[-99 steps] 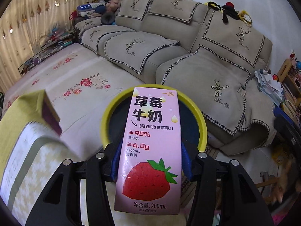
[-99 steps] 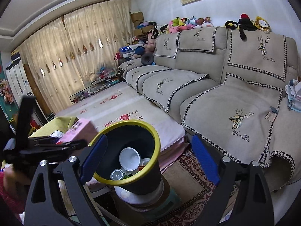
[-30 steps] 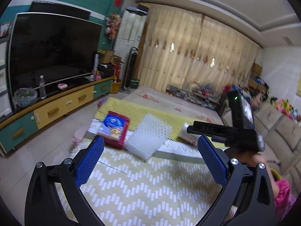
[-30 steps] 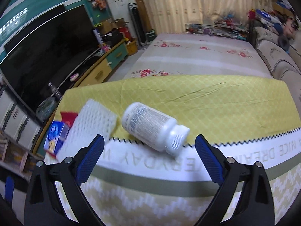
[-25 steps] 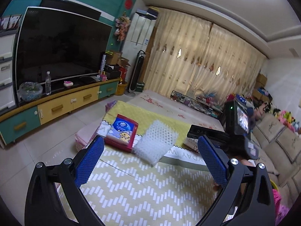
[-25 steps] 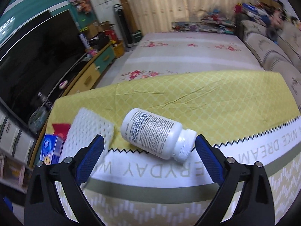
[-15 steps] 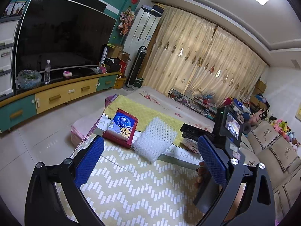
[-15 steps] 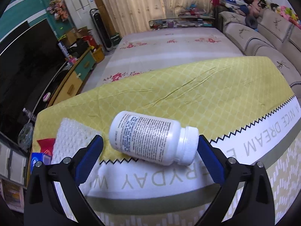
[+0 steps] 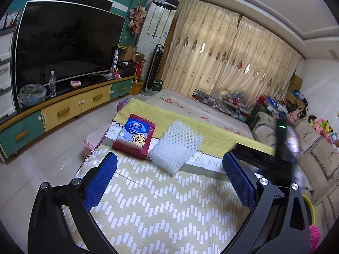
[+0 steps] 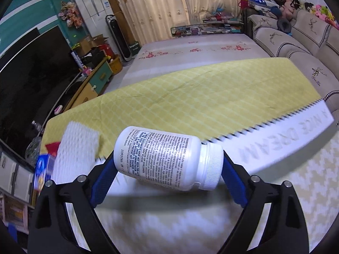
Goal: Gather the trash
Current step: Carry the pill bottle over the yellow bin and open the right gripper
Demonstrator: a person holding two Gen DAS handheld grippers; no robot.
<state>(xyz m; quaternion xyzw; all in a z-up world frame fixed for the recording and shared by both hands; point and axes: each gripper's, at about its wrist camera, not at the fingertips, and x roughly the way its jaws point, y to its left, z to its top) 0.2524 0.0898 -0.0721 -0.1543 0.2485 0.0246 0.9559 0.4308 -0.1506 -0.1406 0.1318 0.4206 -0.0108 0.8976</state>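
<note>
The right claw (image 10: 168, 170) points down at a white pill bottle (image 10: 167, 158) lying on its side on a table covered by a yellow cloth (image 10: 211, 97). Its blue pads (image 10: 102, 182) stand wide, one at the bottle's base, one at its ribbed cap, and they are closing on it; whether they press it yet cannot be told. Beyond the bottle's base end lies a white foam net sleeve (image 10: 74, 148), and beyond that the blurred corner of a red and blue tissue pack (image 10: 43, 169).

The left claw (image 9: 169, 180) hangs over the patterned end of the cloth (image 9: 161, 203), pads spread wide with nothing between them. From here the foam net sleeve (image 9: 175, 147) sits just ahead, the tissue pack (image 9: 135, 136) touching its far side. The bottle is hidden here behind the right claw's dark body (image 9: 267, 160).
</note>
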